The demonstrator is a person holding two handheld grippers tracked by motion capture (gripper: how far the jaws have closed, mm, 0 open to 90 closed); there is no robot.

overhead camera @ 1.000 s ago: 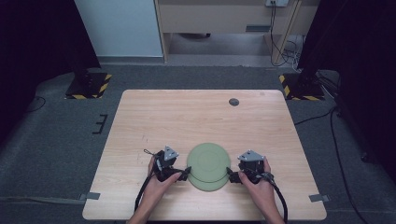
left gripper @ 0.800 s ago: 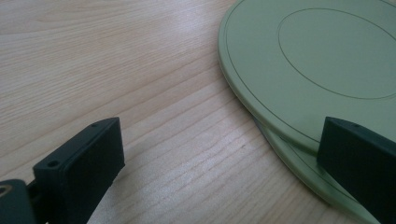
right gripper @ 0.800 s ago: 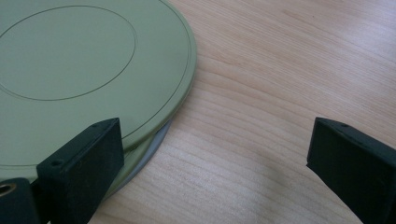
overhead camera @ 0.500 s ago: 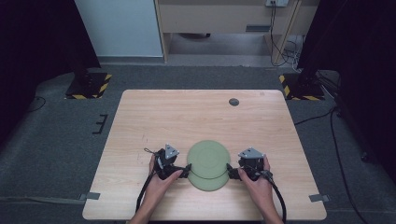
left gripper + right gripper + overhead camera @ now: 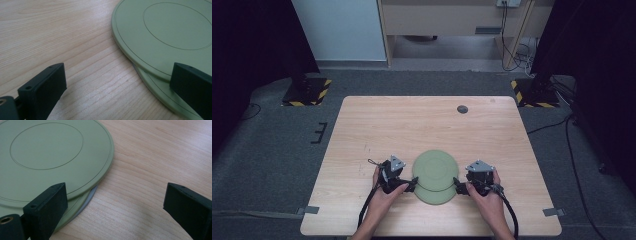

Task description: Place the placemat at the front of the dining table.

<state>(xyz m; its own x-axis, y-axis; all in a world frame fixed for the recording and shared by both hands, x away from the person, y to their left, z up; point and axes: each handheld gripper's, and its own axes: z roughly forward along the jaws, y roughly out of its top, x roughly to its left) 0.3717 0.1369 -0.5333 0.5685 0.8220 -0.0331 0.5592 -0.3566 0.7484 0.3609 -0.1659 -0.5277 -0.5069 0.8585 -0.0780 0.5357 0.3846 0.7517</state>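
Two stacked plates (image 5: 435, 176) lie between both open claws.

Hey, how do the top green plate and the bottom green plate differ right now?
The top plate shows its whole face; the bottom plate shows just a crescent along the near edge. The top plate lies shifted farther from the person, resting on the bottom plate, which lies on the table. Both are round, flat and pale green.

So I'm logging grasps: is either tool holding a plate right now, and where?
Neither. The left tool and right tool are both open beside the stacked green plates, jaws near the rims, not clamped.
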